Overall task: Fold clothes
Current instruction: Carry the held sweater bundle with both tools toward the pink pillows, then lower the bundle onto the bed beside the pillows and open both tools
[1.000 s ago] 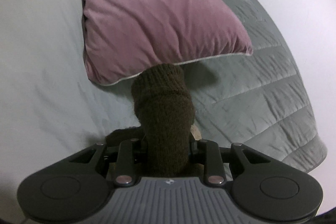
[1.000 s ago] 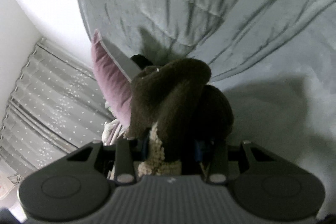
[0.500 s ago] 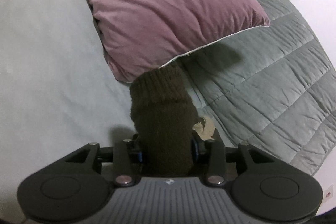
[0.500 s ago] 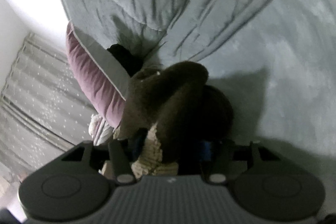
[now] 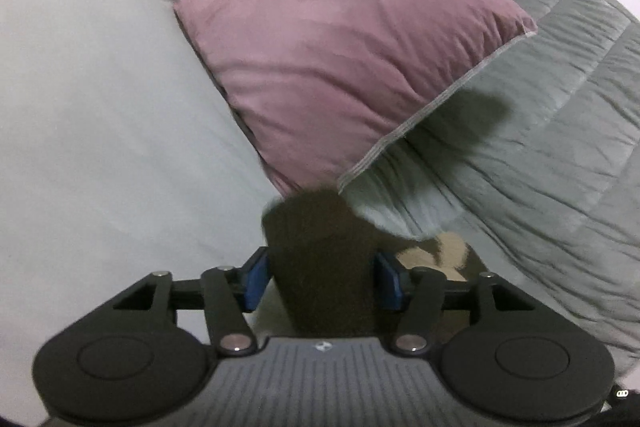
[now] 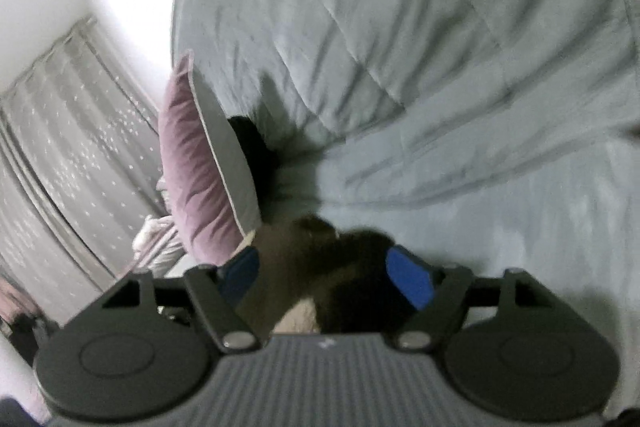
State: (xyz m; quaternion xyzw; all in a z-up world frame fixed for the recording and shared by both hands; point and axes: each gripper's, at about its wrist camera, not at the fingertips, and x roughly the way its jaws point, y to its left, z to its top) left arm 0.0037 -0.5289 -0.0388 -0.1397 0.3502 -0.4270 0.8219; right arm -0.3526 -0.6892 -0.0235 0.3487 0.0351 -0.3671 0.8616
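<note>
While both grippers lift it clear of the pale grey bed sheet (image 5: 100, 115) for folding, the dark brown knitted garment (image 5: 320, 259) hangs near the mauve velvet pillow (image 5: 340, 59); left gripper (image 5: 322, 277) jaws pinch its cuff, and right gripper (image 6: 320, 275) jaws, blurred, seemingly clamp bunched cloth.

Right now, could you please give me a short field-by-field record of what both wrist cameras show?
garment: dark brown knit garment, cream lining showing in the right wrist view
left tongs: shut on the garment
right tongs: shut on the garment
pillow: mauve pillow, beyond the garment
quilt: grey quilt, partly under the pillow
sheet: pale sheet, beside the pillow
image quality: both views motion-blurred
</note>
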